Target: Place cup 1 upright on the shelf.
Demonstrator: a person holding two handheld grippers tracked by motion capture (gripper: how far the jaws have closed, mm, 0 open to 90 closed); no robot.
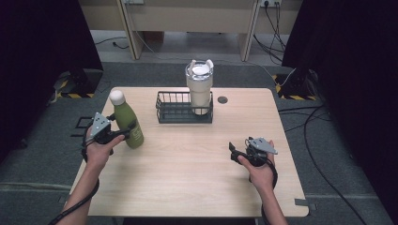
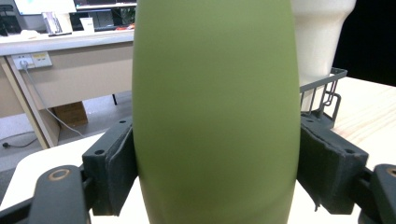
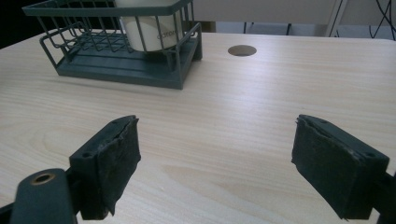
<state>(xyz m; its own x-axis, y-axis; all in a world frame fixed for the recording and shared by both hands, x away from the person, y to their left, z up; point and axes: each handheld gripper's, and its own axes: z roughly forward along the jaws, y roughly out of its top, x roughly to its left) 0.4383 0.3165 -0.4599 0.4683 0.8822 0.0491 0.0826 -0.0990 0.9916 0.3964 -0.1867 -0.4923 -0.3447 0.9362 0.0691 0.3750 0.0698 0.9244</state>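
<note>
1. My left hand-held gripper (image 1: 123,134) is clenched on the green bottle (image 1: 128,120) at the left side of the worktop (image 1: 187,164); in the left gripper view both pads (image 2: 122,168) press the bottle's (image 2: 215,112) sides.
2. From the high view I see the bottle tilted, its white cap (image 1: 117,97) leaning toward the far left, its lower body in the jaws. I cannot tell whether its base touches the wood.
3. My right hand-held gripper (image 1: 233,151) is released: in the right gripper view its jaws stand wide apart over bare wood, holding nothing.
4. A dark wire basket (image 1: 170,111) sits at the far middle of the worktop, well apart from both grippers.
5. A cream tumbler (image 1: 200,86) with a clear lid stands upright in the basket's right end.
6. A small round hole (image 1: 222,99) shows in the worktop just right of the basket.
</note>
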